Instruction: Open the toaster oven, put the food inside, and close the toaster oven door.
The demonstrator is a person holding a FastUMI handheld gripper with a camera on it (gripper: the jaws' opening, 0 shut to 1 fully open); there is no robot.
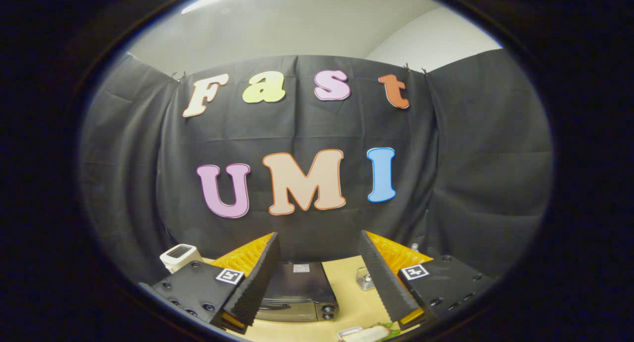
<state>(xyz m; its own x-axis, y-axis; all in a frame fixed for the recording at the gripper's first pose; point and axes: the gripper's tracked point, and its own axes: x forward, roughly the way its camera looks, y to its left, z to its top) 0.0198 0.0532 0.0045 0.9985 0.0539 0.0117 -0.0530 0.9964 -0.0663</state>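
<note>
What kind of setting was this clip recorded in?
Probably a staged recording booth, not a real kitchen: black cloth wall hangs behind a wooden tabletop holding a toaster oven, door shut, between the open gripper fingers, with food nearer than them.

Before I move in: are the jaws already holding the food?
No. The gripper jaws stand wide apart with nothing between them; the food lies on the table beside the toaster oven.

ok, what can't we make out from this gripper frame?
- Toaster oven: door state unclear; the open gripper fingers cover both sides.
- Food: cut off at the view's bottom, type unclear.
- Small clear object on the table: too small to identify.
- White appliance: partly hidden behind the gripper body.
</note>
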